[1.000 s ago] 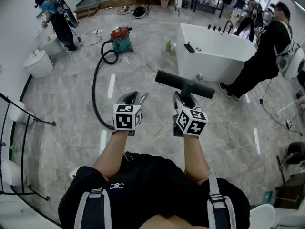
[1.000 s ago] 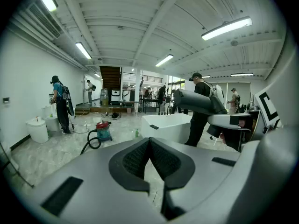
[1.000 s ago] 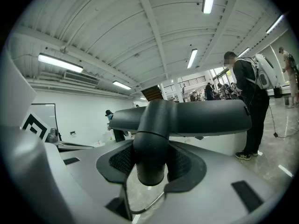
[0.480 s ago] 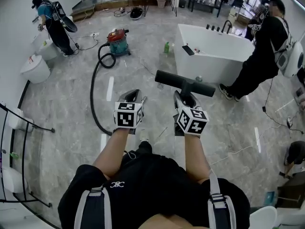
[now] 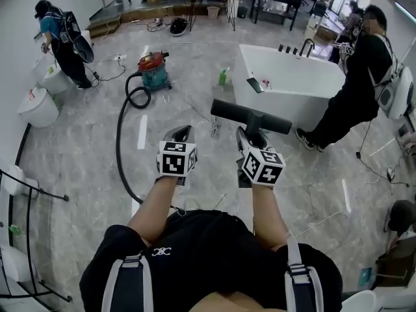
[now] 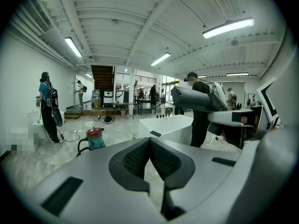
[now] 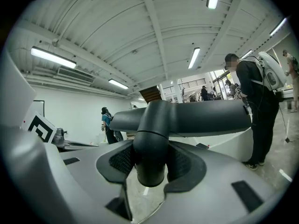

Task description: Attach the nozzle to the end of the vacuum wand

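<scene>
Farthest left of the white bathtub [image 5: 286, 77], by the wall, a white toilet [image 5: 38, 107], bowl contents out of sight. Nearer the bathtub, a red-and-teal canister vacuum [image 5: 153, 69] on the marble-look floor [image 5: 78, 155], black hose [image 5: 121, 142] looping from it toward the person's feet; no wand made out anywhere along it. Next, well short of the bathtub's near wall, the left claw [image 5: 180, 134], pads pressed together, nothing between them. Just off the bathtub's left corner, a green spray bottle [image 5: 223, 77] upright on the floor. In front of the bathtub's near wall and up in the air, the right claw [image 5: 249, 137], clamped on the round neck of the black T-shaped floor nozzle [image 5: 250, 114], head lying crosswise beyond the jaws, open end of the neck facing back toward the person. On the bathtub's rim, a dark flat item [image 5: 254, 84], too small to name; taps [image 5: 305, 46] at the far rim; basin seemingly bare, though only partly in sight. Right of the bathtub, a person in black [image 5: 364, 77] with a white backpack. Judged from all this: nozzle fetched and firmly in hand, attaching not yet begun. Left to do: reach the wand's end, steady it with the free claw, line up the neck, push home.
</scene>
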A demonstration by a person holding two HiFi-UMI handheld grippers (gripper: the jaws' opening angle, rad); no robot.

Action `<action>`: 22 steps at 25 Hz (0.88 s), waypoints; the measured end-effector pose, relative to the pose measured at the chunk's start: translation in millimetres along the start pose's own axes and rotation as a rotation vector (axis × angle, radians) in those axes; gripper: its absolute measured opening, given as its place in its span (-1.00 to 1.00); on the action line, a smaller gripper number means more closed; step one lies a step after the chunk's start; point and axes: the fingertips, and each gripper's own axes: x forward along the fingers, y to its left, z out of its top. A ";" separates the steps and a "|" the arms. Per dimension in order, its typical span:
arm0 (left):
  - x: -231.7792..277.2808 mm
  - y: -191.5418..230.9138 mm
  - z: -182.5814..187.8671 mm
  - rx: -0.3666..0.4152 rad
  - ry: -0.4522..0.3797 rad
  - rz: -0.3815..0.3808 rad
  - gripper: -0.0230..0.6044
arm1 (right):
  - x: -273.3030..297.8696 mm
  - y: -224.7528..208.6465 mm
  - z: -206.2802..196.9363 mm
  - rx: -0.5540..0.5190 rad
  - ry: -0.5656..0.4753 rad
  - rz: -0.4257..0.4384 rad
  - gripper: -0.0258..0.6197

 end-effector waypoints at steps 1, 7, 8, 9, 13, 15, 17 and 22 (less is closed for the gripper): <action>9.6 10.1 7.3 0.000 -0.002 -0.003 -0.90 | 13.9 1.8 6.3 -0.001 -0.004 -0.001 -0.31; 70.7 73.6 38.1 -0.006 -0.023 -0.012 -0.90 | 103.0 7.7 34.5 0.038 -0.034 0.019 -0.31; 79.8 84.0 41.9 -0.011 -0.024 -0.011 -0.90 | 116.5 8.3 38.7 0.044 -0.038 0.023 -0.31; 87.7 94.1 45.0 -0.018 -0.025 -0.008 -0.90 | 128.6 8.9 42.5 0.045 -0.041 0.023 -0.31; 106.5 131.6 48.5 -0.047 -0.015 0.003 -0.90 | 168.3 16.8 48.7 0.050 -0.031 0.024 -0.31; 115.8 149.6 42.6 -0.068 -0.002 0.012 -0.90 | 187.9 22.1 44.6 0.046 -0.018 0.031 -0.31; 125.6 164.7 36.0 -0.084 0.012 0.020 -0.90 | 207.4 26.7 39.9 0.040 -0.006 0.042 -0.31; 142.5 194.6 21.2 -0.112 0.046 0.053 -0.90 | 248.8 34.3 24.8 0.033 0.039 0.073 -0.31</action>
